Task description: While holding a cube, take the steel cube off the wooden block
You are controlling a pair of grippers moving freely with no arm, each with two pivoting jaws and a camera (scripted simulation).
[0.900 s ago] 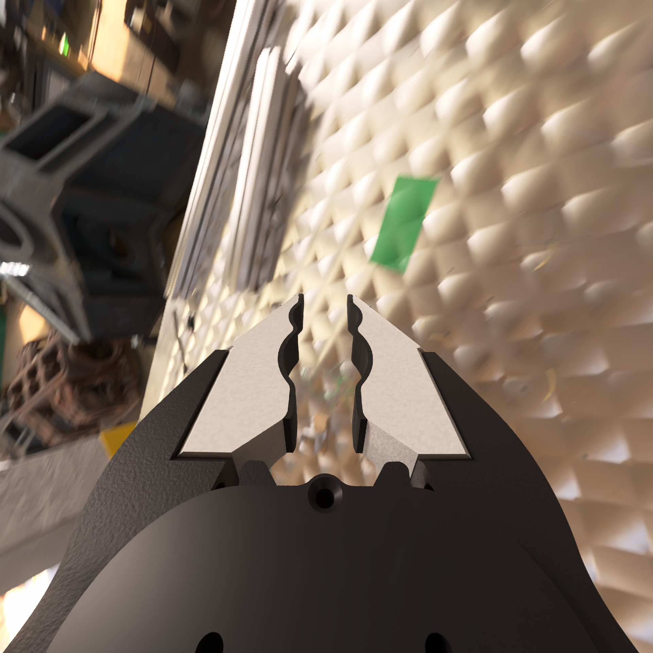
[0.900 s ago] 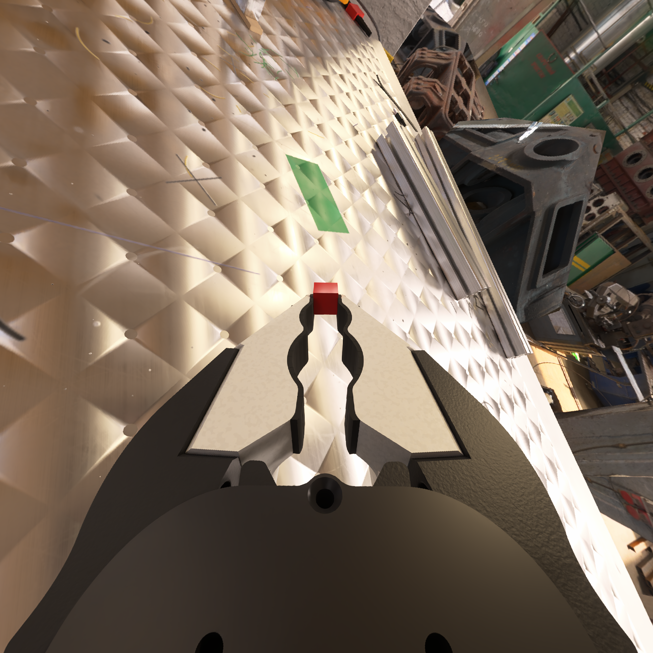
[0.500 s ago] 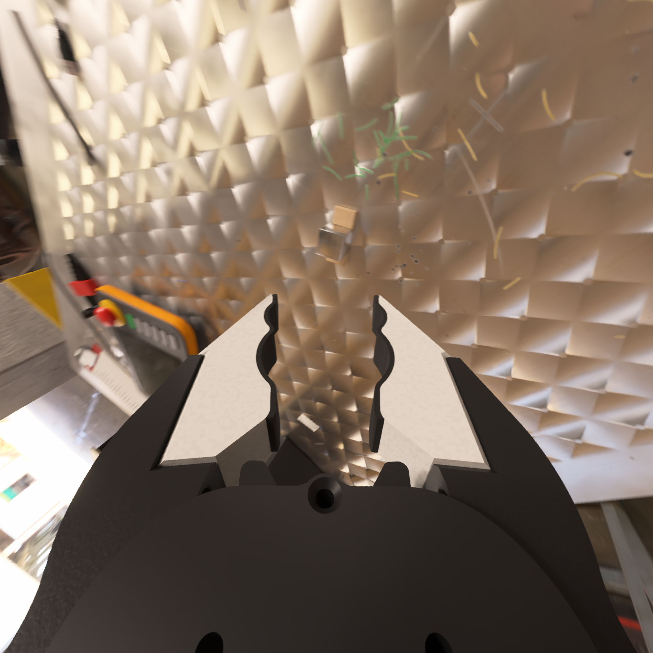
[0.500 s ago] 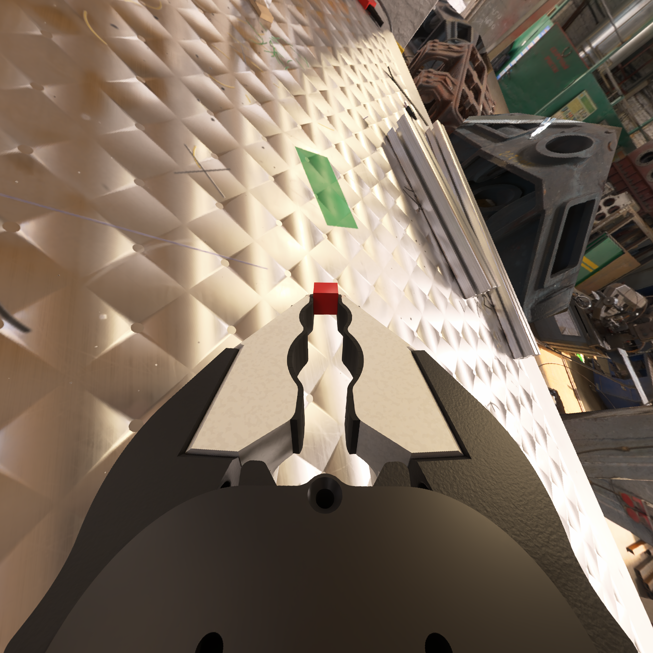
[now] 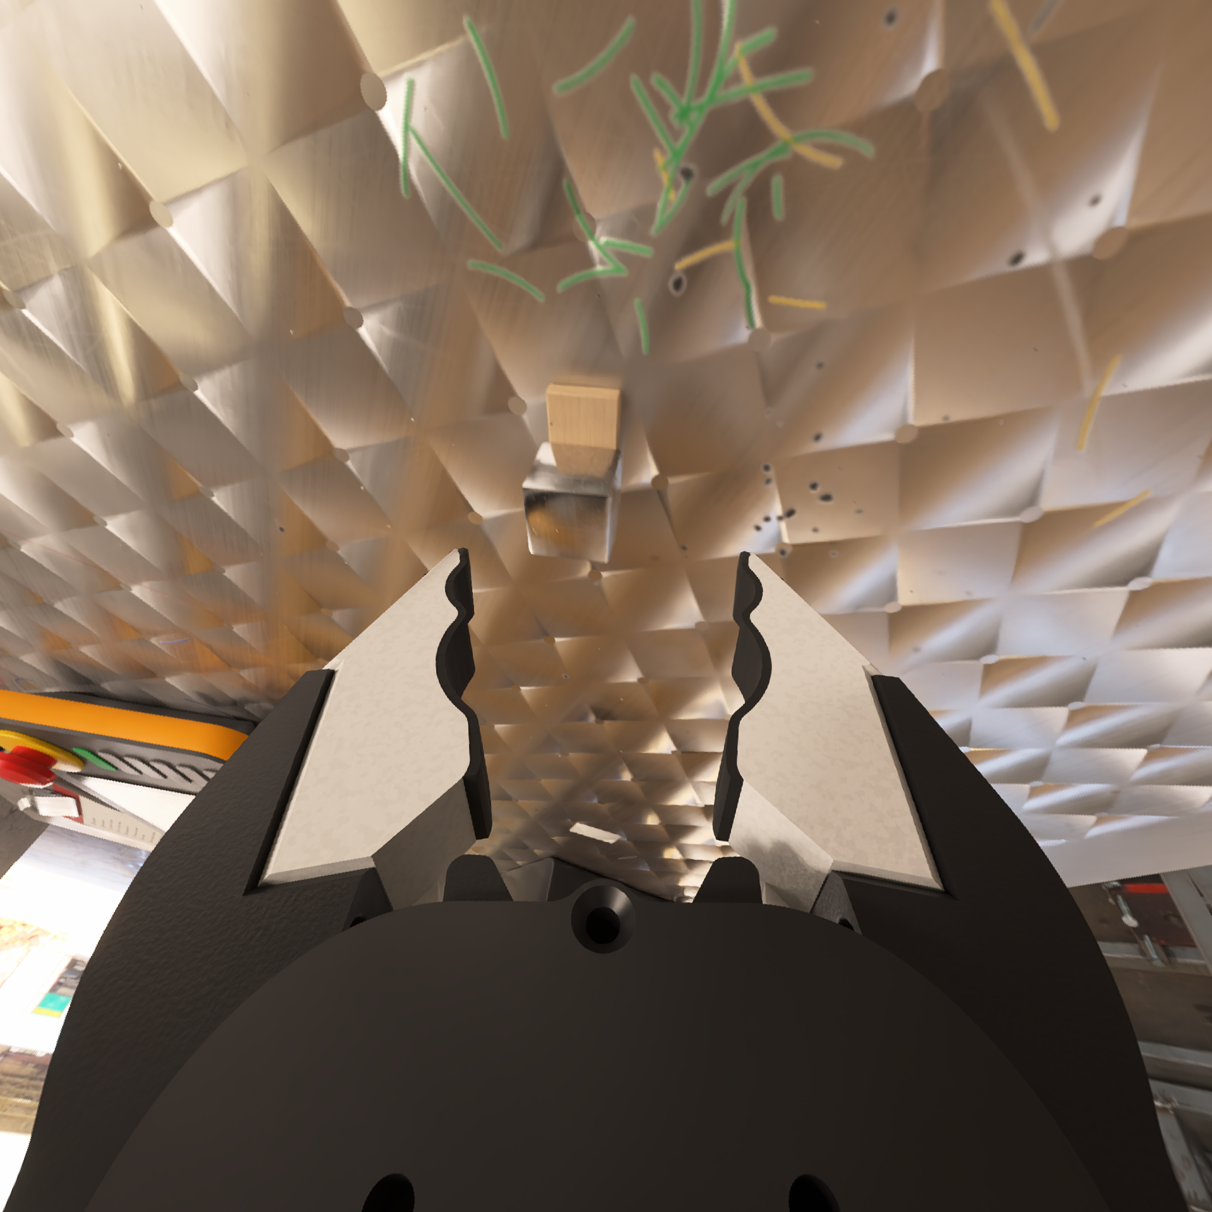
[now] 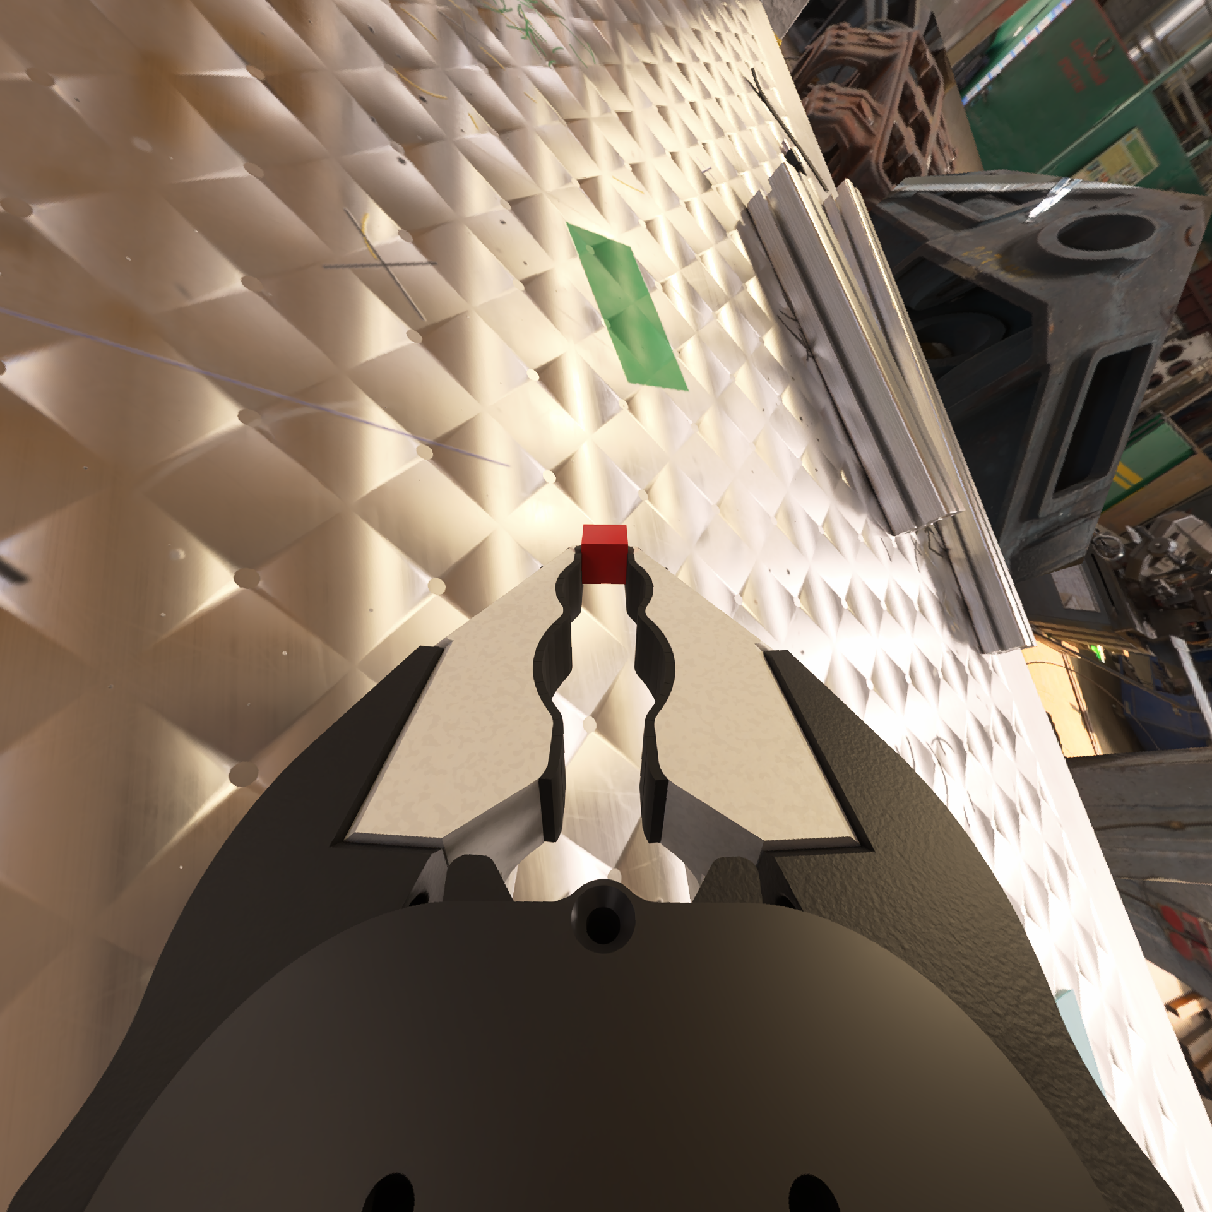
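In the left wrist view a shiny steel cube (image 5: 572, 513) sits on a pale wooden block (image 5: 582, 426) on the patterned metal table. My left gripper (image 5: 602, 563) is open and empty, its fingertips a short way from the steel cube and to either side of its line. In the right wrist view my right gripper (image 6: 604, 556) is shut on a small red cube (image 6: 604, 553), held at the fingertips above the table.
Green and yellow scribbles (image 5: 688, 151) mark the table beyond the block. An orange-edged pendant with a red button (image 5: 79, 754) lies at the left. A green patch (image 6: 626, 308) and a stack of metal bars (image 6: 872, 367) lie near the table edge, with heavy machine castings (image 6: 1049, 341) beyond.
My left gripper swung from the green patch toward the steel cube and block, came much closer, and opened wider. The right gripper drifted slightly, still holding the red cube.
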